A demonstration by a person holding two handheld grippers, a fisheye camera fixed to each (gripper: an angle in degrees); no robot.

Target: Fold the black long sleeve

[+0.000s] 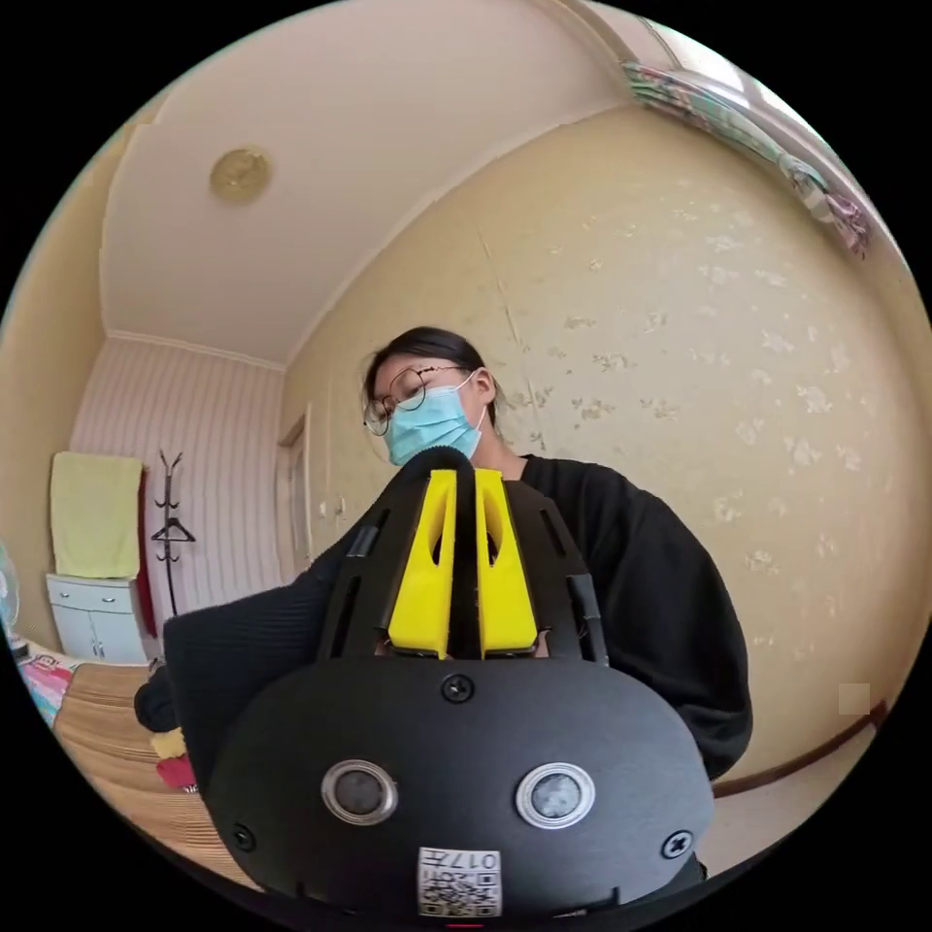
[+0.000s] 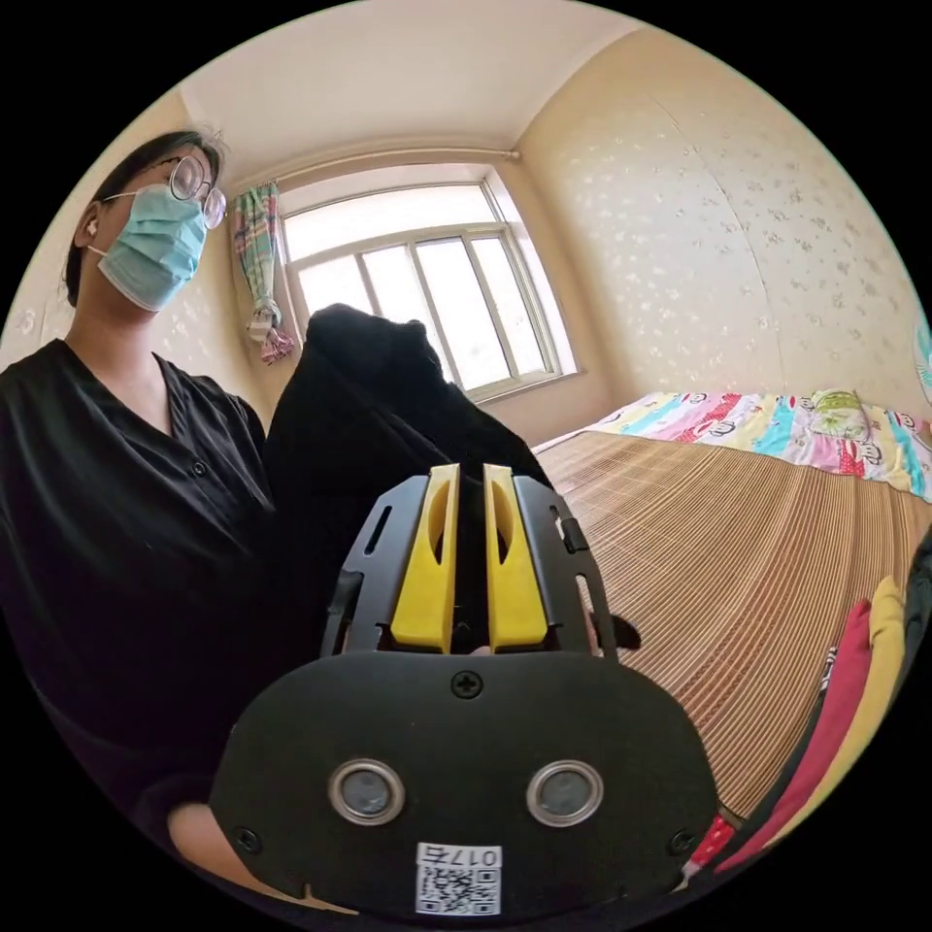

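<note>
Apparently both grippers' jaws pinch black long sleeve (image 2: pixel 359 427) (contact hidden).

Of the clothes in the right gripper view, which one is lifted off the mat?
The black long sleeve, raised in front of the window; the red garment and yellow garment lie at the straw mat's edge.

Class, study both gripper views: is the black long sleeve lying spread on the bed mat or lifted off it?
Lifted. The black long sleeve hangs bunched above the bed mat, rising from the right gripper; the left gripper also has dark cloth at its jaws.
</note>
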